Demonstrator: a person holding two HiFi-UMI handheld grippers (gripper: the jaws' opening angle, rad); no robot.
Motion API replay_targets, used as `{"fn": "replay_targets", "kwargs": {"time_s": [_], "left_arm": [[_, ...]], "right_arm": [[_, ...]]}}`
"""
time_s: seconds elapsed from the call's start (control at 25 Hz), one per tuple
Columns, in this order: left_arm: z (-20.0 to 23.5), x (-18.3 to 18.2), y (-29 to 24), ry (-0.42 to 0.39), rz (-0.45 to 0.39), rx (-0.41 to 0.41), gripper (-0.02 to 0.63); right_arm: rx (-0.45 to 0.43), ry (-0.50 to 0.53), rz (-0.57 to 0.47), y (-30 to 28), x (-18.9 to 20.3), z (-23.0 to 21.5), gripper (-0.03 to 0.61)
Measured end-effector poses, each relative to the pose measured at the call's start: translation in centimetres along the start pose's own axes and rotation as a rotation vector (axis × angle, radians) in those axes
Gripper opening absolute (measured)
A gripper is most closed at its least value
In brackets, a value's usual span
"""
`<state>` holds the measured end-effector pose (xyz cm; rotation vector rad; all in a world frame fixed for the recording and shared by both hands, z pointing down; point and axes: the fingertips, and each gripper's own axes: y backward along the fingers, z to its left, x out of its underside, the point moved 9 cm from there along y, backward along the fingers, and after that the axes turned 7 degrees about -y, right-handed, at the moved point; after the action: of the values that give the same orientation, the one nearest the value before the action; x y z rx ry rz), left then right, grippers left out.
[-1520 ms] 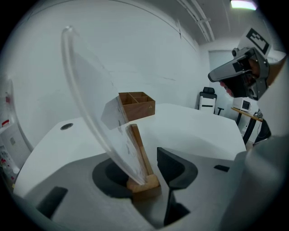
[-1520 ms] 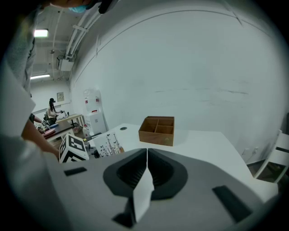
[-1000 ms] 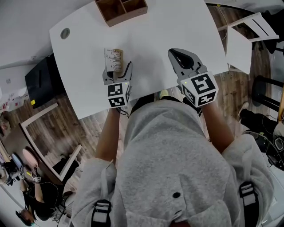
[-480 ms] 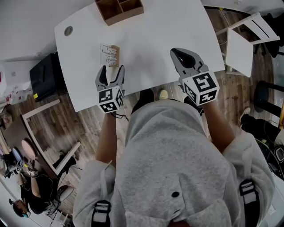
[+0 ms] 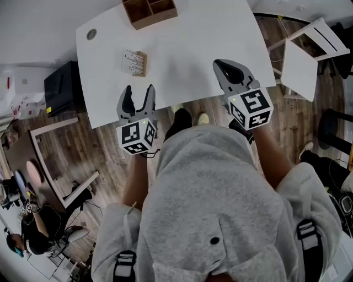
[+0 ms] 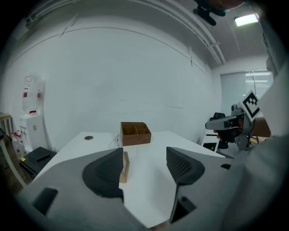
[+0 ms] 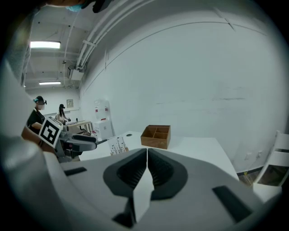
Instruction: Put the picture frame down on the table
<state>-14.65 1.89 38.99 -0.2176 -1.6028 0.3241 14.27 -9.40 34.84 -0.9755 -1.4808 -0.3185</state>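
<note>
The picture frame (image 5: pixel 134 62), a white print with a wooden edge, stands on the white table (image 5: pixel 193 44) at its left side, free of both grippers. In the left gripper view its wooden edge (image 6: pixel 123 166) shows beyond the left jaw; in the right gripper view the picture frame (image 7: pixel 118 145) shows its printed face. My left gripper (image 5: pixel 138 93) hangs over the table's near edge, short of the frame. Its jaws have just opened a little further and stand wide apart with nothing between them (image 6: pixel 144 155). My right gripper (image 5: pixel 226 69) is shut and empty (image 7: pixel 147 153), over the table's near right part.
A wooden compartment box (image 5: pixel 150 11) sits at the table's far edge, also seen as the wooden box (image 6: pixel 135 133). A cable hole (image 5: pixel 91 34) is at the far left corner. A white chair (image 5: pixel 303 52) stands right of the table, a black cabinet (image 5: pixel 63 85) left.
My left gripper has drawn back from the frame toward the person and risen, leaving the frame on the table. The right gripper has shifted slightly and stays shut.
</note>
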Motion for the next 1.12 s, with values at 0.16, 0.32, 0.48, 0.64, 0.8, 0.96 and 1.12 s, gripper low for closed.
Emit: {"fn": "replay_targets", "kwargs": {"time_s": [0.16, 0.32, 0.48, 0.64, 0.8, 0.96, 1.12], "left_arm": [[-3.1, -2.5, 2.2, -0.026, -0.068, -0.024, 0.152], [-6.2, -4.9, 4.2, -0.099, -0.055, -0.050, 0.062], [-8.2, -6.8, 6.3, -0.146, -0.066, -0.089, 0.021], [-9.3, -7.3, 7.7, -0.151, -0.105, -0.093, 0.021], [-10.1, -7.2, 8.3, -0.153, -0.110, -0.073, 0.020], [-10.6, -7.1, 8.2, -0.157, -0.112, -0.068, 0.020], [-10.5, -7.4, 7.7, -0.154, -0.109, -0.054, 0.020]], "right_arm": [[-0.022, 0.003, -0.023, 1.8, 0.2, 0.0, 0.029], [-0.028, 0.007, -0.042, 4.1, 0.3, -0.3, 0.029], [-0.026, 0.008, -0.065, 6.0, 0.4, -0.2, 0.029], [-0.005, 0.006, -0.088, 7.7, 0.7, -0.2, 0.029], [0.026, 0.010, -0.094, 8.9, 1.1, -0.3, 0.029], [0.026, 0.024, -0.091, 9.6, 1.0, -0.5, 0.029], [0.036, 0.023, -0.108, 9.9, 0.3, -0.7, 0.029]]}}
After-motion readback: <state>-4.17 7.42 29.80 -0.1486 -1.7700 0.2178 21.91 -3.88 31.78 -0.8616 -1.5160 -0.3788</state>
